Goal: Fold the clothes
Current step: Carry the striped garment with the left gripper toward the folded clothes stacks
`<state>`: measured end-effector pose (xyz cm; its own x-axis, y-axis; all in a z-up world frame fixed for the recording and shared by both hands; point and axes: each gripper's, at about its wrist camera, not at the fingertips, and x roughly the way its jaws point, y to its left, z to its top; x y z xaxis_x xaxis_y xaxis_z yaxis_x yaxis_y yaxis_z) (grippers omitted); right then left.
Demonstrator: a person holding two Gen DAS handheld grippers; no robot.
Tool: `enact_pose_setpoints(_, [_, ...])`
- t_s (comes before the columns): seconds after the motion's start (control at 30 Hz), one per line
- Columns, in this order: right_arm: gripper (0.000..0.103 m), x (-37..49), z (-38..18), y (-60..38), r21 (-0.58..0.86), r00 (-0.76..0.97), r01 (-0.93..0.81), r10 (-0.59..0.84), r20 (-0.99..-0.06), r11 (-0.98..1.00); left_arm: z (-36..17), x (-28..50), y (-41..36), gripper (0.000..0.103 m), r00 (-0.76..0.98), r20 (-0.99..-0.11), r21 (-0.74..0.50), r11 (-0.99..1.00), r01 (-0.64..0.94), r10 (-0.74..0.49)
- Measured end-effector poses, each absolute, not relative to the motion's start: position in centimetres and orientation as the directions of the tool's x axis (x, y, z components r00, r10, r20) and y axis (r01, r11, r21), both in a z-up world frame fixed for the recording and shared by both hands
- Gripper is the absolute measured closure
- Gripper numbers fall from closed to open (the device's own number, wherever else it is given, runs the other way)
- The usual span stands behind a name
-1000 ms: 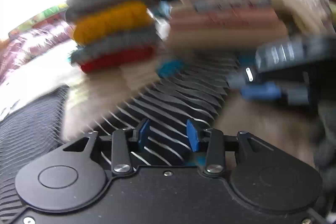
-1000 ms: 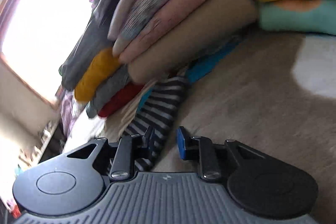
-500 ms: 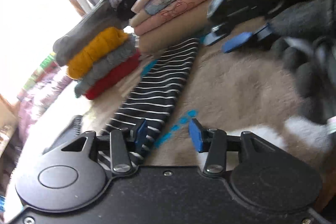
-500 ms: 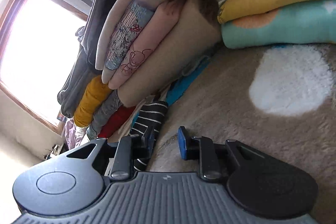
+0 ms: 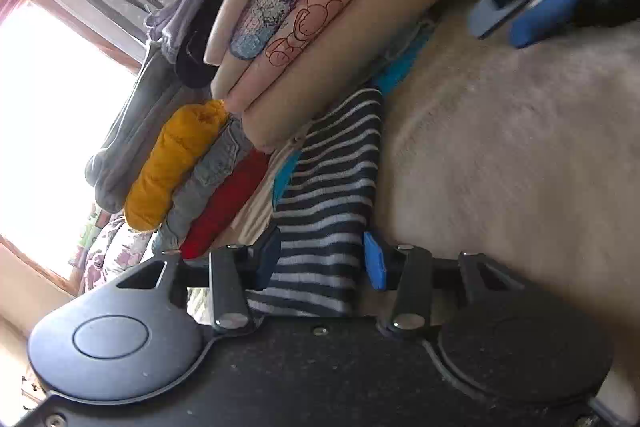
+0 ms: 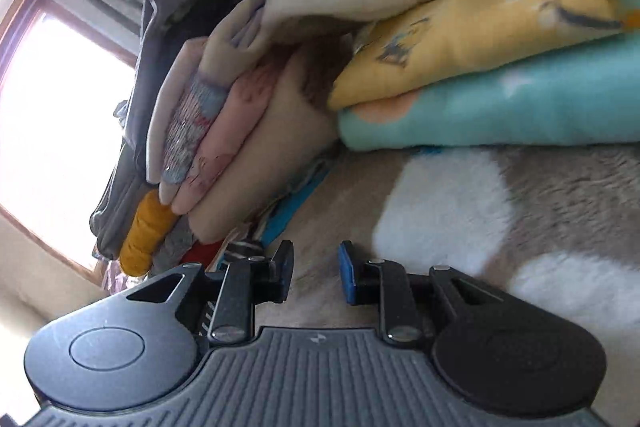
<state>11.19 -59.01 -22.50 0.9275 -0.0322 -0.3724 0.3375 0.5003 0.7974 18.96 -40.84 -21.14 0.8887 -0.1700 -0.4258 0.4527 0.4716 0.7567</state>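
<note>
we see knit striped garment [image 5: 332, 195] flat on fuzzy blanket [image 5: 500, 147] | left gripper [image 5: 322, 259] released, straddling it | right gripper [image 6: 316, 273] released, empty

**No readable text**

No words, brand names or numbers can be read anywhere. The only mark is a red outline drawing of a cartoon bear on the folded pink garment [image 5: 304, 27] in the far stack.
</note>
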Motion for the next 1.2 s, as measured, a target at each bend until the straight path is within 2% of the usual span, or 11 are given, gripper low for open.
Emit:
enact_pose_setpoints(0.3, [0.076,10.5,-23.0,-60.1,0.813,0.937,0.313,-0.019,-0.349,0.492,-21.6,22.3,-43.9,0.063,0.899,-0.419,0.794,0.430,0.430,-0.125])
enact_pose_setpoints(0.4, [0.074,10.7,-22.7,-60.1,0.804,0.936,0.309,-0.012,-0.351,0.508,-22.0,23.0,-44.6,0.072,0.903,-0.417,0.802,0.427,0.418,-0.101])
enact_pose_setpoints(0.47, [0.070,10.7,-22.6,-60.0,0.801,0.937,0.302,-0.007,-0.348,0.517,-22.2,23.5,-44.9,0.082,0.903,-0.420,0.800,0.434,0.415,-0.090])
enact_pose_setpoints(0.5, [0.069,10.7,-22.6,-60.0,0.804,0.939,0.297,-0.005,-0.344,0.516,-22.2,23.6,-44.9,0.095,0.900,-0.427,0.795,0.438,0.420,-0.088])
enact_pose_setpoints(0.53, [0.067,10.6,-22.5,-60.0,0.807,0.940,0.292,-0.001,-0.340,0.514,-22.2,23.6,-45.0,0.096,0.897,-0.433,0.791,0.441,0.424,-0.086])
enact_pose_setpoints(0.67, [0.063,10.6,-22.2,-59.6,0.810,0.944,0.272,0.018,-0.329,0.520,-20.4,22.9,-44.0,0.097,0.903,-0.416,0.764,0.497,0.412,-0.109])
enact_pose_setpoints(0.87, [0.056,11.1,-21.1,-58.3,0.761,0.931,0.287,0.019,-0.365,0.581,-16.2,21.7,-42.0,0.097,0.906,-0.392,0.711,0.573,0.409,-0.161])
enact_pose_setpoints(1.2, [0.055,12.3,-19.6,-55.1,0.676,0.909,0.288,0.029,-0.416,0.678,-10.0,19.8,-38.5,0.097,0.909,-0.357,0.610,0.683,0.401,-0.215])
